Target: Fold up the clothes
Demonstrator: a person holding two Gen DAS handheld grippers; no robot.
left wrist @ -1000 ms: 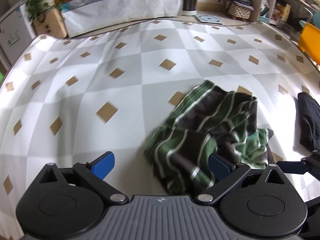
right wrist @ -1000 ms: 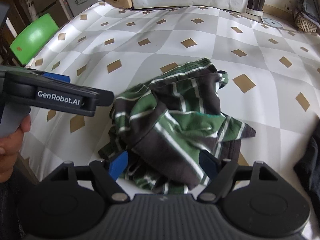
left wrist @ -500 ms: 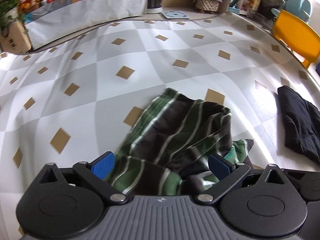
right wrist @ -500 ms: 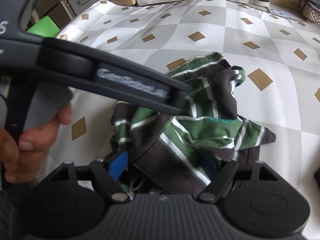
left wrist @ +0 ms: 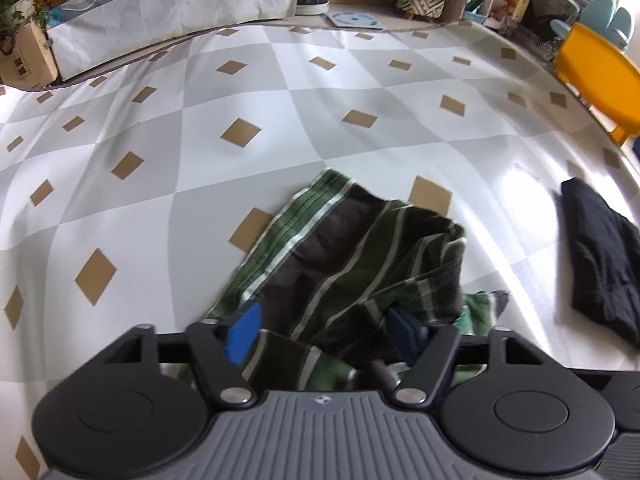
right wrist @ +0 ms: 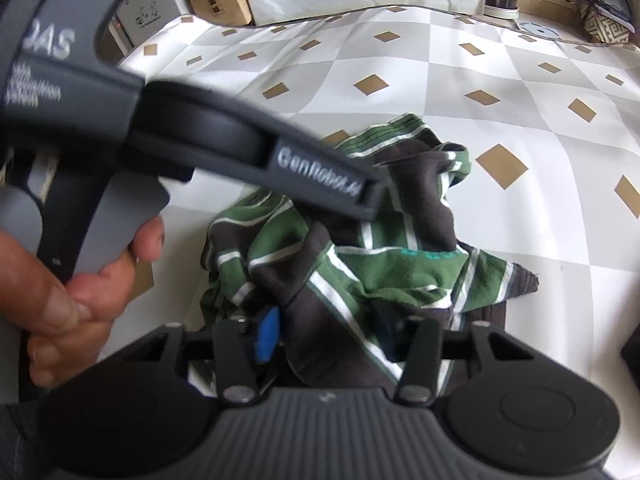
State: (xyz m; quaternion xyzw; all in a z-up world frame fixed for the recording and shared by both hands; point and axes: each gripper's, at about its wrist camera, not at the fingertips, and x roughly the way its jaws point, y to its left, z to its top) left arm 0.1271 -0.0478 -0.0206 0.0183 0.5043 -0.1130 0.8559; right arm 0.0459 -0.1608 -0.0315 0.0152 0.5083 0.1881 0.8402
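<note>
Diamond-patterned grey and white floor mat (left wrist: pixel 280 128) carries a crumpled green striped garment (left wrist: pixel 352 264) at its middle, with a folded black garment (left wrist: pixel 600 256) well apart at 3 o'clock. Both grippers sit over the striped heap: the left gripper (left wrist: pixel 320 334) and the right gripper (right wrist: pixel 332 334) each have jaws spread with cloth lying between the blue pads, not pinched

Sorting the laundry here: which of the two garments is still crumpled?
The green-and-brown striped garment, bunched between the left tongs. The black garment to its right lies flat and apart from both tongs.
</note>
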